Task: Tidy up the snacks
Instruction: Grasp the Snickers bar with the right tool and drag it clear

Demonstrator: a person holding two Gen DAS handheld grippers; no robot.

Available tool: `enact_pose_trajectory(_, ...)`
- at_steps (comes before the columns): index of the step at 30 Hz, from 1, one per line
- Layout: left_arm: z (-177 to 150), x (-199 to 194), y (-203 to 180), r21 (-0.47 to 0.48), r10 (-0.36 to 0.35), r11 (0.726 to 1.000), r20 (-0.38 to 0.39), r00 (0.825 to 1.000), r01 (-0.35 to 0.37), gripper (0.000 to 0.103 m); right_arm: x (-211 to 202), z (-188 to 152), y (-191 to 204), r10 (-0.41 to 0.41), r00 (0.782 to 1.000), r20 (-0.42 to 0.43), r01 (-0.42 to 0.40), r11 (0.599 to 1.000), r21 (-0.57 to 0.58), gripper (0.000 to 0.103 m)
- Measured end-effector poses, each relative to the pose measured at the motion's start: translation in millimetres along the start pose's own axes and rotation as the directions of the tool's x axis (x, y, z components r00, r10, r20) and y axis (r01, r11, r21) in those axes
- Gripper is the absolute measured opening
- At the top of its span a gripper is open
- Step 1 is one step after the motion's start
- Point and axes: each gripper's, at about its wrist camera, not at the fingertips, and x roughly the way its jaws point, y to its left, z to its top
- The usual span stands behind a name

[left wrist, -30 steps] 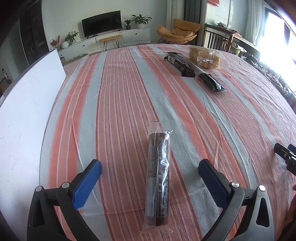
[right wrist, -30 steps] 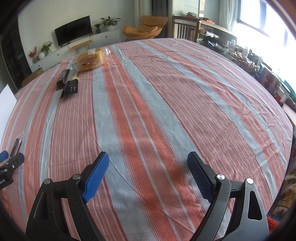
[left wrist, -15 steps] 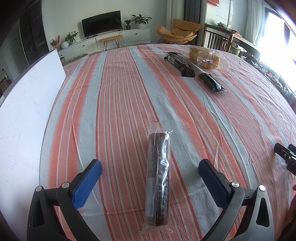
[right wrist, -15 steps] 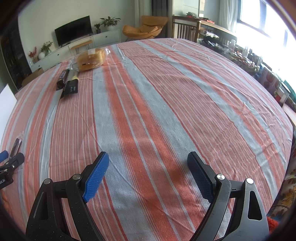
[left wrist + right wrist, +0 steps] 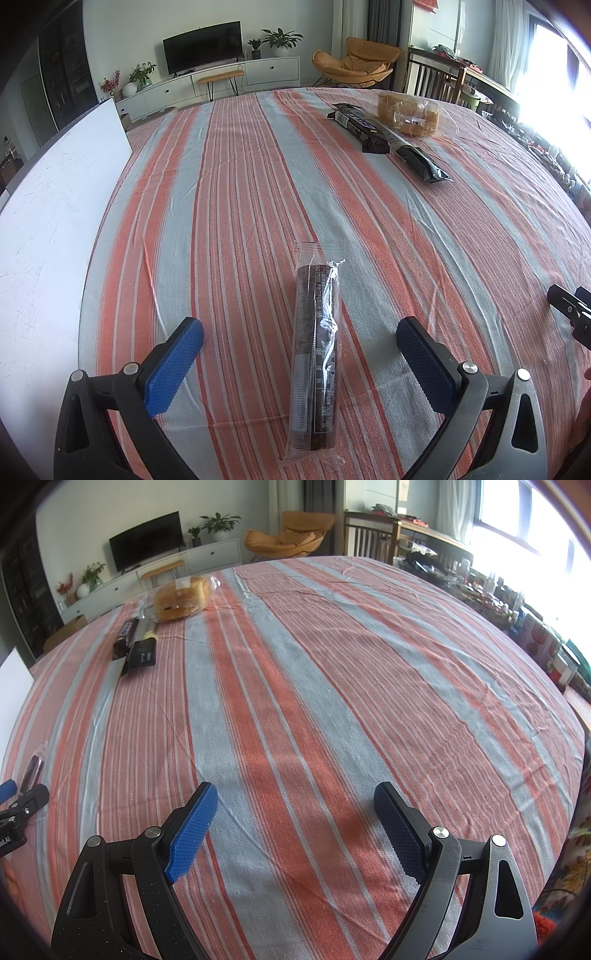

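The long dark snack roll in clear plastic wrap (image 5: 317, 354) lies between the spread fingers of the left tool (image 5: 300, 350), its long axis pointing forward; the right tool (image 5: 295, 814), also released, is well apart.

Ahead of the right gripper (image 5: 295, 827) the striped desk (image 5: 332, 686) lies bare between and beyond its spread fingers (image 5: 192, 830), open out to the far edge. The left gripper (image 5: 300, 363) has one obstacle: a clear-wrapped dark snack roll (image 5: 317, 354) lying lengthwise between its fingers, apart from both. A white board (image 5: 55, 221) walls off its left side. Far off, two dark snack packs (image 5: 384, 136) and bagged bread (image 5: 410, 112) cluster together; the cloth between is free.
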Motion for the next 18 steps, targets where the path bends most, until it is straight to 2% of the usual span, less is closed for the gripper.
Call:
enact_pose_trajectory(5,0.1,-0.1,0.1,0.0,0.0,1.0,0.0,1.0,0.0,0.103,0.5,-0.1,4.2,0.001,1.0,-0.005,-0.001,1.0,-0.015,0.092)
enact_pose_trajectory(8,-0.1,0.3,0.0,0.0,0.0,1.0,0.0,1.0,0.0,0.103,5.4,14.1,10.7,0.028,0.999,-0.046,-0.03,0.999,-0.042,0.091)
enact_pose_trajectory(10,-0.1,0.3,0.0,0.0,0.0,1.0,0.0,1.0,0.0,0.103,9.2,36.4,18.3,0.052,0.998,-0.032,-0.053,0.998,-0.032,0.091)
enact_pose_trajectory(12,0.1,0.0,0.2,0.0,0.0,1.0,0.0,1.0,0.0,0.103,12.5,65.9,34.5,0.116,0.993,-0.004,-0.116,0.992,-0.044,0.091)
enact_pose_trajectory(18,0.1,0.0,0.0,0.0,0.0,1.0,0.0,1.0,0.0,0.103,33.9,147.0,115.5,0.281,0.96,0.024,-0.27,0.94,-0.208,0.088)
